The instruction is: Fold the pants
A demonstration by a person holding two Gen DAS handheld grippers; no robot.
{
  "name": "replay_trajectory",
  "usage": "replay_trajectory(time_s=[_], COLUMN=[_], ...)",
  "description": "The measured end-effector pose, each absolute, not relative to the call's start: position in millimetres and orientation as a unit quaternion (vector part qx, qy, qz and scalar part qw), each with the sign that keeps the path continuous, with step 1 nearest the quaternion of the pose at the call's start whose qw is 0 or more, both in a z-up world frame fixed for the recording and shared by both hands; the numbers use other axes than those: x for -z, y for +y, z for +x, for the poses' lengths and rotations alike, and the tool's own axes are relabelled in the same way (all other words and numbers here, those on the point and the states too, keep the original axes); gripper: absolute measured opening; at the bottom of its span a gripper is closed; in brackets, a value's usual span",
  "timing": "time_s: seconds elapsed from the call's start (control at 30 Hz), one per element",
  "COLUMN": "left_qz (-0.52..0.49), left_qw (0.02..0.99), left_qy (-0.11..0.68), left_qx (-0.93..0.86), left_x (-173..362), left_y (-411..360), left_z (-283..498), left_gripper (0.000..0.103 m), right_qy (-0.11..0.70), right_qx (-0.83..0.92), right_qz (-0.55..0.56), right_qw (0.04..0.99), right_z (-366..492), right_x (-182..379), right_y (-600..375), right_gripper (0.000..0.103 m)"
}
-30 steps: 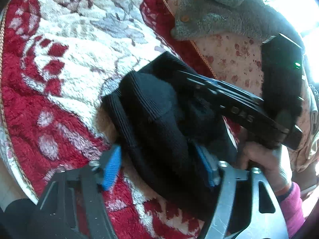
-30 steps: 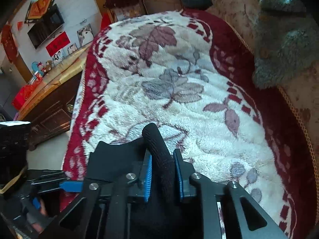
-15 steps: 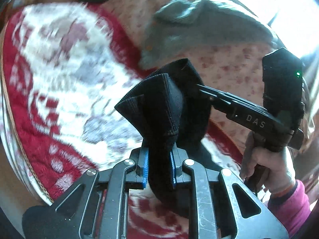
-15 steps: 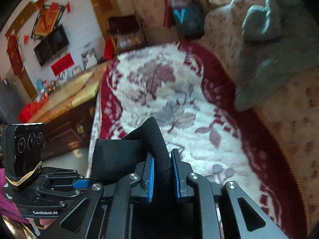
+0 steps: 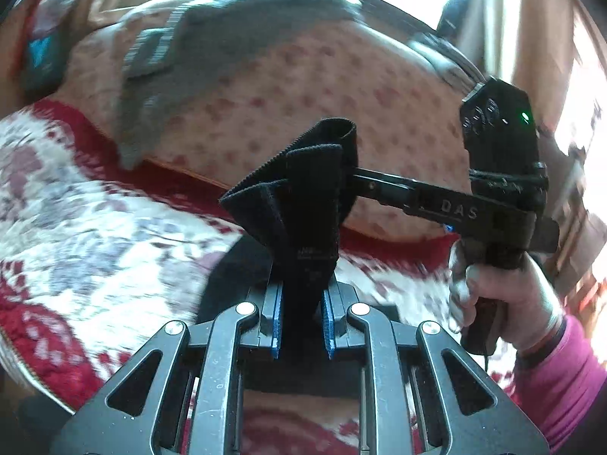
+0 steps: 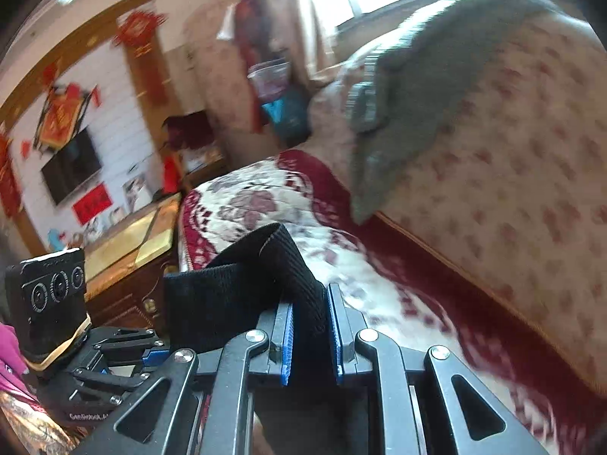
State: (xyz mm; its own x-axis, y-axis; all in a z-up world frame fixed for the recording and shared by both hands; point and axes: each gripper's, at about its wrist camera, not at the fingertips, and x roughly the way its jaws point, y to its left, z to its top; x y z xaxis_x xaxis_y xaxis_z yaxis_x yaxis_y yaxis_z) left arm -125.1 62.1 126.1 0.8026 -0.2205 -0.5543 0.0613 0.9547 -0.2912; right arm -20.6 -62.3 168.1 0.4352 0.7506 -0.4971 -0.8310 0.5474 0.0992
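Observation:
The black pants (image 5: 303, 204) hang bunched in the air above a red and white floral blanket (image 5: 98, 227). My left gripper (image 5: 302, 318) is shut on the ribbed waistband, which rises between its blue pads. My right gripper (image 6: 311, 333) is shut on another part of the same waistband (image 6: 265, 265). In the left wrist view the right gripper (image 5: 447, 208) reaches in from the right and its fingers vanish into the cloth. In the right wrist view the left gripper (image 6: 95, 345) sits low at the left.
The blanket covers a sofa seat. A floral sofa back (image 5: 303, 87) rises behind it with a grey garment (image 5: 212, 38) draped over it. A wooden table (image 6: 132, 250) and a wall TV (image 6: 72, 170) stand beyond the sofa's far end.
My left gripper went from open to shut on the waistband. Both grippers have lifted the pants off the blanket and tilted up toward the sofa back.

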Motion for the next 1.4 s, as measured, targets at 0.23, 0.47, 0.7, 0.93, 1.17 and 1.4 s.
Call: replay_trajectory(time_s=[0.23, 0.47, 0.7, 0.93, 1.17, 1.4], left_qz=[-0.053, 0.006, -0.027, -0.057, -0.105, -0.098], left_qw=[0.93, 0.912, 0.894, 0.919, 0.912, 0.903], left_qy=[0.345, 0.393, 0.407, 0.368, 0.391, 0.417], left_qx=[0.115, 0.115, 0.185, 0.127, 0.061, 0.027], left_x=[-80, -42, -60, -96, -78, -39], left_y=[-23, -70, -50, 13, 51, 61], left_z=[-120, -113, -134, -137, -104, -98], left_gripper=[0.016, 0.02, 0.049, 0.05, 0.052, 0.052], right_qy=[0.299, 0.342, 0.368, 0.323, 0.332, 0.367], right_qx=[-0.38, -0.305, -0.238, -0.274, -0.326, -0.267], right_qz=[0.008, 0.066, 0.117, 0.142, 0.05, -0.06], right_qw=[0.875, 0.886, 0.891, 0.895, 0.884, 0.889], right_z=[-33, -19, -18, -64, -85, -89], right_x=[-105, -41, -36, -77, -89, -50], right_y=[-179, -238, -267, -262, -186, -160], right_gripper=[0.015, 0.015, 0.026, 0.035, 0.035, 0.035])
